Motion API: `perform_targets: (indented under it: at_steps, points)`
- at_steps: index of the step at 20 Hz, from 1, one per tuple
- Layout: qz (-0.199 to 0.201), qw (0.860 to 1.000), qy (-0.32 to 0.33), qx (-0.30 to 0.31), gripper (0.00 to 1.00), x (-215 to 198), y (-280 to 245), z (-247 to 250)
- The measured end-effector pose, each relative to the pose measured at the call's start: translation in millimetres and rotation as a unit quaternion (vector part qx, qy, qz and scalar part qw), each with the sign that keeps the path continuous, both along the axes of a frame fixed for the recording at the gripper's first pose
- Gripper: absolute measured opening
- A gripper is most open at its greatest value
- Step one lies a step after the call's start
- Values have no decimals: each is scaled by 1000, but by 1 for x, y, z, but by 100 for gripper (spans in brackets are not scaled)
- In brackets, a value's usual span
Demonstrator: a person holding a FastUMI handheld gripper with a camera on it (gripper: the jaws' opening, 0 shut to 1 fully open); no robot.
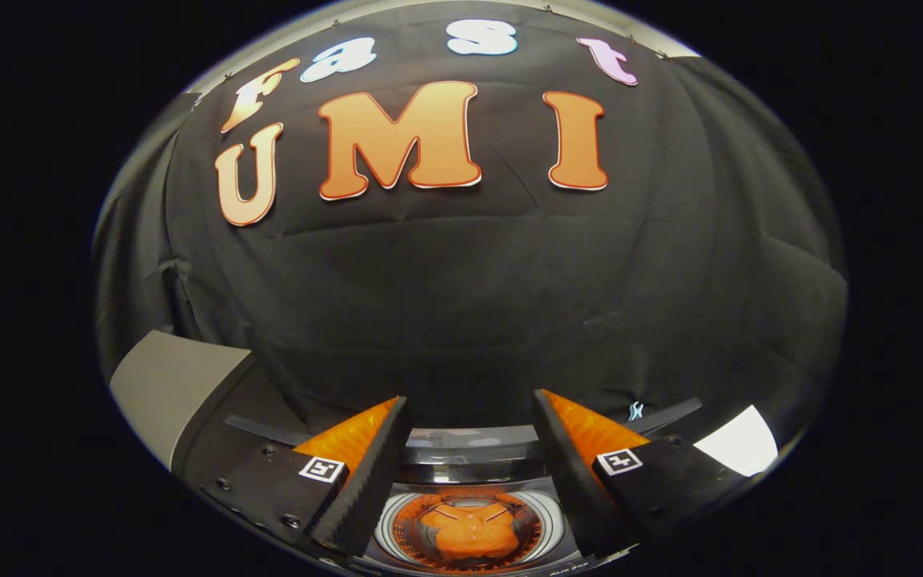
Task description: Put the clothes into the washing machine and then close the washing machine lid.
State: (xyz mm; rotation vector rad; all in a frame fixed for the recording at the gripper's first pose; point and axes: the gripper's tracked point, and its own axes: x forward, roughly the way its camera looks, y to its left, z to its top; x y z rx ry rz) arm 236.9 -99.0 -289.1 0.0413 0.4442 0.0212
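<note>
So the gripper (469, 469) is hanging right over the washing machine (469, 561) with its fingers spread wide, and there's nothing between them, just open air. Straight down through that gap you can see the clothes (469, 533), an orange bundle sitting in the middle of the round drum (546, 525), so I'd call the loading part done.

Just past the fingertips there's a curved, shiny dark band, which I think is the raised lid (461, 457) or its glass edge. The fisheye warps things badly down there, so I wouldn't swear which part of it that is. Off the left finger there's a grey slab (169, 385), maybe a corner of the machine's top, and behind everything is the black cloth wall (461, 304).

What's left looks like closing the lid. If I were doing it, I'd forget about pinching anything: bring the fingers up behind the lid's top edge, tip it forward towards the drum, and follow it down slowly so it doesn't slam. Worth checking no sleeve pokes over the drum rim first, though from here the bundle looks well inside.
</note>
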Motion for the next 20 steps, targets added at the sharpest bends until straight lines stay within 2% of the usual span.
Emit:
perform_targets:
  at_steps: [9, 13, 20]
  points:
    - [-6, 1000, -21, 6, 98, -39, 0, -11]
    - [-1, 1000, -21, 7, 98, -43, 2, -23]
    - [-5, 999, 33, 18, 99, -66, -1, -80]
